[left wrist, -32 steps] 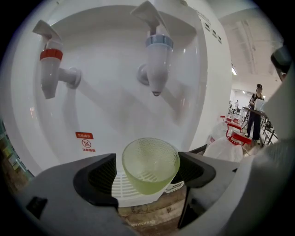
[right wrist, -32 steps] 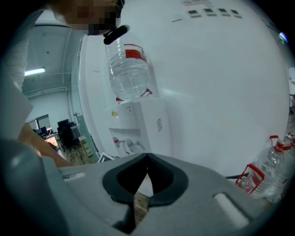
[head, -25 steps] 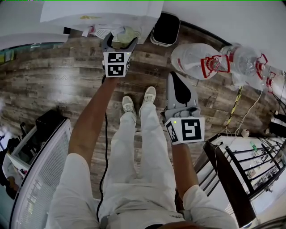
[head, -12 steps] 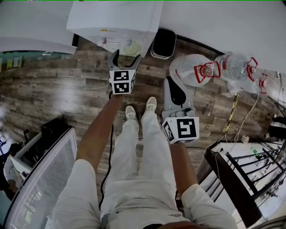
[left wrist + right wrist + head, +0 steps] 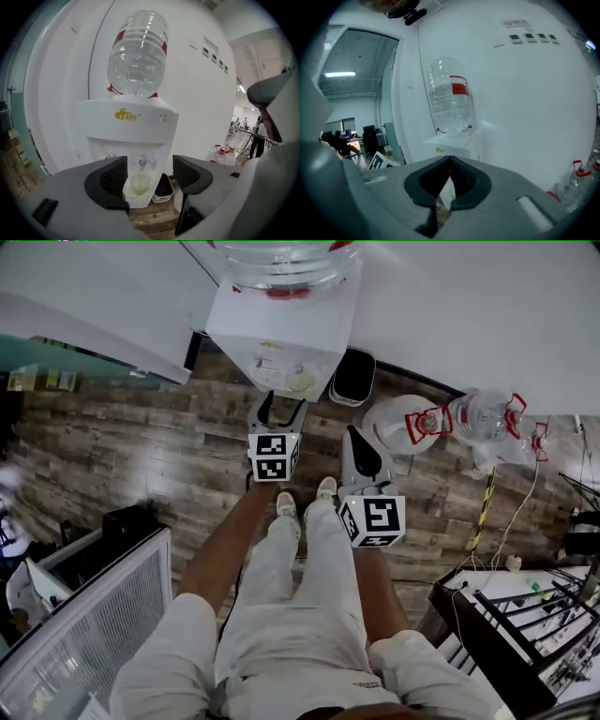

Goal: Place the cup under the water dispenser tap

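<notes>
Both grippers have been raised and drawn back from the white box-shaped water dispenser (image 5: 281, 338) since the earlier frames, when the left gripper (image 5: 279, 407) was down at its recess with the cup between the jaws. The pale yellow-green translucent plastic cup (image 5: 139, 183) is now left standing upright in that recess, directly beneath the small pale tap (image 5: 143, 163). It is seen in the left gripper view well beyond the jaws, untouched by them. Those jaws are held apart with nothing gripped, and they are closing on empty air. The right gripper (image 5: 357, 437) is held beside the left one, its jaws pressed together and empty, as is shown in the right gripper view. The placing is judged to be done, so the remaining risks lie in what might be disturbed afterwards. The cup appears light and empty, and it could be tipped or slid out of place if either gripper were swung back towards the recess. A slight offset from the tap cannot be ruled out from these views; if one exists, water would be run past the rim. The black plastic bin (image 5: 354, 379) just beside the dispenser and the clear spare water bottles (image 5: 412, 420) lying on the wooden plank floor (image 5: 122, 437) could be struck while stepping away.
</notes>
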Demonstrator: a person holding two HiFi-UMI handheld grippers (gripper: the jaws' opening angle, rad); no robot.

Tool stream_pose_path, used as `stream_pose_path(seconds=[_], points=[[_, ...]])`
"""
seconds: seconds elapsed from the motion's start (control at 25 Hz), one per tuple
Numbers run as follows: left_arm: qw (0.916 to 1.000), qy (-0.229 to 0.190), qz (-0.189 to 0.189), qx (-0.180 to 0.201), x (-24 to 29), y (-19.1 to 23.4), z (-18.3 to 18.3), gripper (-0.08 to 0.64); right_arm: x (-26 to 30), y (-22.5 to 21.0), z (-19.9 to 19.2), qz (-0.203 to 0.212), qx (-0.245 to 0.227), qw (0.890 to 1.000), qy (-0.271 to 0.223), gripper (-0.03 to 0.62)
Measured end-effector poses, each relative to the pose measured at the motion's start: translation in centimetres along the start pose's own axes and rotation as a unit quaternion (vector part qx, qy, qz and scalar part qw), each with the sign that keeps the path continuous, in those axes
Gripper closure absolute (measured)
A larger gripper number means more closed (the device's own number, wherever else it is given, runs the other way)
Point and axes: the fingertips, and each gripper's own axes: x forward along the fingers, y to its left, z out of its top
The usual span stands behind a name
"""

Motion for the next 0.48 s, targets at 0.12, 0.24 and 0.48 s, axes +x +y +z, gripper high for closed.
stream_pose_path(seconds=[0.12,0.24,0.48], points=[[0.9999,-0.01,-0.003,-0.006,-2.7,-0.8,2.3,0.281,-0.9,0.5,1.8,-0.002,-0.003,1.0,-0.003,0.594],[0.9998,-0.02,-0.007,-0.006,-5.4,-1.7,4.7,0.325,-2.0,1.2,3.4,-0.001,-0.003,1.0,-0.005,0.594],[0.9972,-0.049,-0.019,-0.053,-10.4,-3.2,10.1,0.394,-4.8,2.2,6.8,0.013,0.013,1.0,-0.006,0.594]])
